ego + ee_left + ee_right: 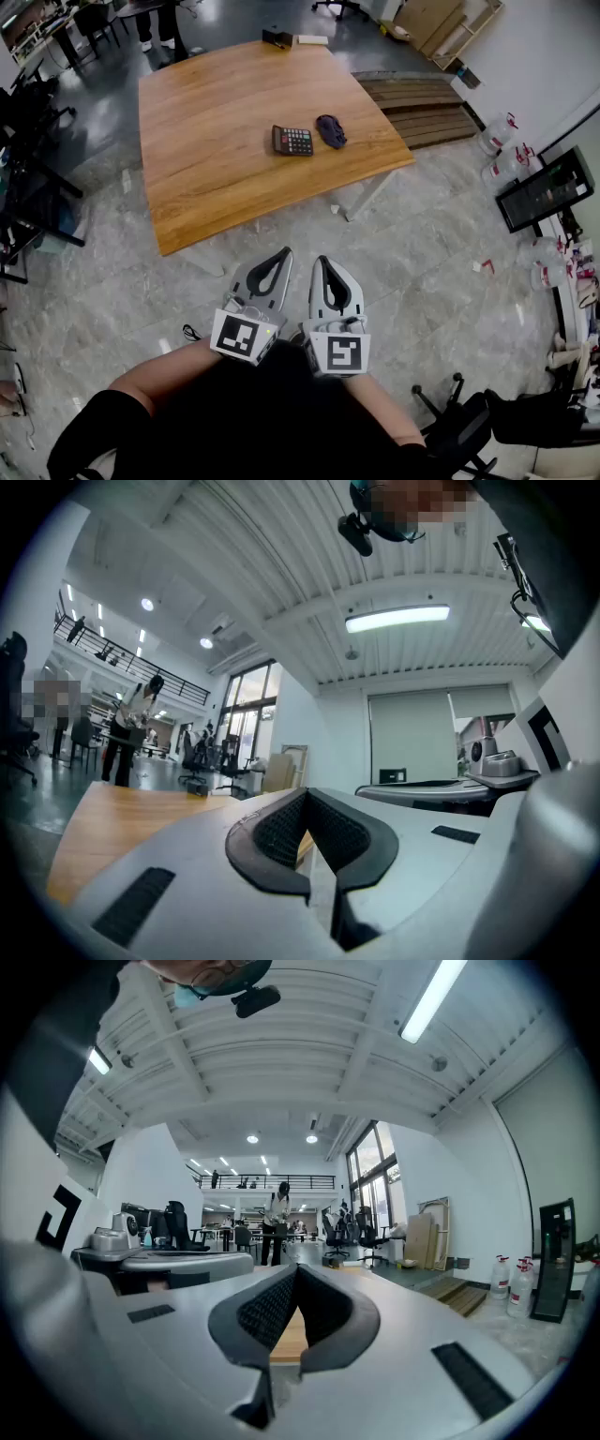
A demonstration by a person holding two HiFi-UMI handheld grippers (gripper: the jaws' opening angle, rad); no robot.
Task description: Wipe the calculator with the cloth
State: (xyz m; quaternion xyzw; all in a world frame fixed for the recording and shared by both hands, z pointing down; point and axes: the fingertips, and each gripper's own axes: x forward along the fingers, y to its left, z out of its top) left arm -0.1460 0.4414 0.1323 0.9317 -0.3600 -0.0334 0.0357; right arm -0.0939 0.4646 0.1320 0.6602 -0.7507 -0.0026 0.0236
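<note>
A large wooden table [216, 159] stands on a grey marble-patterned floor [422, 272] in an open workspace, with a stack of wooden planks [427, 108] just off its right edge. Short of the table's near edge, over bare floor, a person holds two hand-held grippers side by side and level, both pointing towards the table. The left gripper [284, 251] has its jaws brought together with nothing between them. The right gripper [321, 260] is the same, jaws closed and empty. Each gripper view confirms it – the dark ribbed pads meet at the tips on the left gripper [307, 794] and on the right gripper [295, 1267].

On the tabletop the dark calculator [292, 141] lies flat, closer to the right edge than the left and nearer the near-right corner than the far one. The cloth [330, 130] – a small dark bundle – sits just beside it, between the calculator and the right edge. Both grippers are well apart from the two items.
</note>
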